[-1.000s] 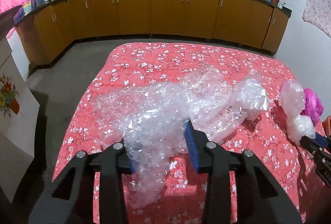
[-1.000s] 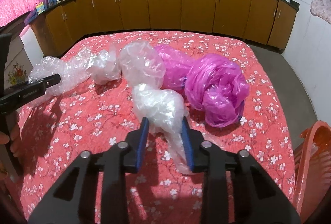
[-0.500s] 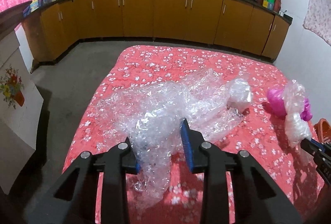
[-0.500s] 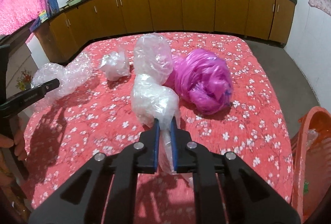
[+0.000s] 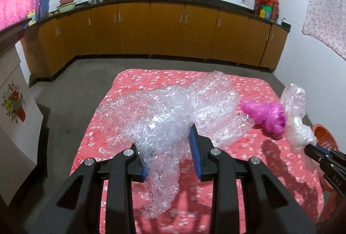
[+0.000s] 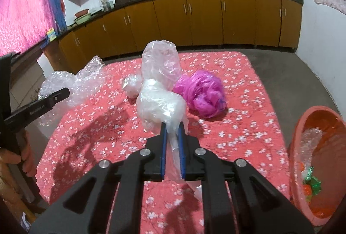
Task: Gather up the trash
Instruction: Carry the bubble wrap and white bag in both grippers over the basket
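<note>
The bubble wrap point(image 5: 164, 125) is a large clear crumpled sheet; its near end is bunched between the blue pads of the left gripper point(image 5: 168, 158), whose jaws are clamped on it, while the rest trails across the left half of the table point(image 5: 138, 78) toward its far edge. A loose tail of the wrap hangs down below the pads. In the right wrist view the same wrap point(image 6: 73, 84) lies along the table's left edge, with the left gripper point(image 6: 62, 93) seen side-on in front of it and a hand point(image 6: 23, 158) on its handle.

The clear plastic bag point(image 6: 160, 91) is puffy and twisted, standing up off the cloth; its narrow neck is pinched between the pads of the right gripper point(image 6: 173, 136), whose jaws are nearly together on it. From the left wrist view this bag point(image 5: 296, 117) shows near the table's right edge, held by the right gripper point(image 5: 313, 149).

Just behind the bag, the pink plastic bag point(image 6: 201, 93) sits balled up on the cloth toward the far right part of the table. A smaller clear plastic wad point(image 6: 132, 87) rests to the left of the clear bag.

The table carries a red cloth with white blossoms. Off its right edge stands an orange basket point(image 6: 302, 125) with wrappers point(image 6: 311, 184) inside.
</note>
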Action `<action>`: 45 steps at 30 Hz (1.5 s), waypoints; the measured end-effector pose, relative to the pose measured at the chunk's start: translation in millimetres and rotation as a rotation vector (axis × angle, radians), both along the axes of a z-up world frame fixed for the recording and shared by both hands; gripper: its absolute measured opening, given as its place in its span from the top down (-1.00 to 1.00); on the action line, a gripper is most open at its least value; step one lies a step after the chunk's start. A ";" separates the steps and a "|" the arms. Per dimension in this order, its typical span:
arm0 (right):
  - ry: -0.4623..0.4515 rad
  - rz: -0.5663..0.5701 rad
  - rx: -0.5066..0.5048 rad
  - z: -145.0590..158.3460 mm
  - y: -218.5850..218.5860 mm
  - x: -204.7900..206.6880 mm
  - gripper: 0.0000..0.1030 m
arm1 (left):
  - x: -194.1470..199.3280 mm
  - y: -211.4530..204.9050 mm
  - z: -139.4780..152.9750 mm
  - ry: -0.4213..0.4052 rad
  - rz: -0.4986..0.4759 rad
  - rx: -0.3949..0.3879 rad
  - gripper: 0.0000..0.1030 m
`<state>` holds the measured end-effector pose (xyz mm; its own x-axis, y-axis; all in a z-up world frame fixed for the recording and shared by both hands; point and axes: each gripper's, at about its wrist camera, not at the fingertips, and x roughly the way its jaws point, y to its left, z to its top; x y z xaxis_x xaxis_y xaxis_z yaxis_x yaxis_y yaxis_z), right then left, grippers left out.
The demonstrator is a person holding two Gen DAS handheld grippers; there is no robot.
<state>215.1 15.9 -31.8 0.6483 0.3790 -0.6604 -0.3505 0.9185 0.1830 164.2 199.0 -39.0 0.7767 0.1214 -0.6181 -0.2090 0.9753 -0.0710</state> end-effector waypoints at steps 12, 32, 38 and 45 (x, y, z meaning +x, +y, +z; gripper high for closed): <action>-0.066 -0.188 0.035 26.3 -86.8 -24.5 0.79 | 6.9 -82.0 19.2 -0.029 -0.137 -0.006 0.39; -0.126 -0.592 0.022 23.9 -250.0 -81.6 0.79 | 8.4 -241.2 23.7 -0.056 -0.457 -0.063 0.39; -0.116 -0.638 0.029 16.7 -270.9 -82.5 0.79 | 13.3 -273.8 16.3 -0.030 -0.516 -0.064 0.39; -0.099 -0.669 0.040 6.0 -287.9 -82.2 0.79 | 17.5 -302.4 7.2 -0.007 -0.558 -0.052 0.39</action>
<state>132.8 -272.0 -25.8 0.8086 -0.1020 -0.5794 0.2739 0.9369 0.2172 181.6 -103.4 -31.8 0.7181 -0.3402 -0.6072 0.3388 0.9329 -0.1220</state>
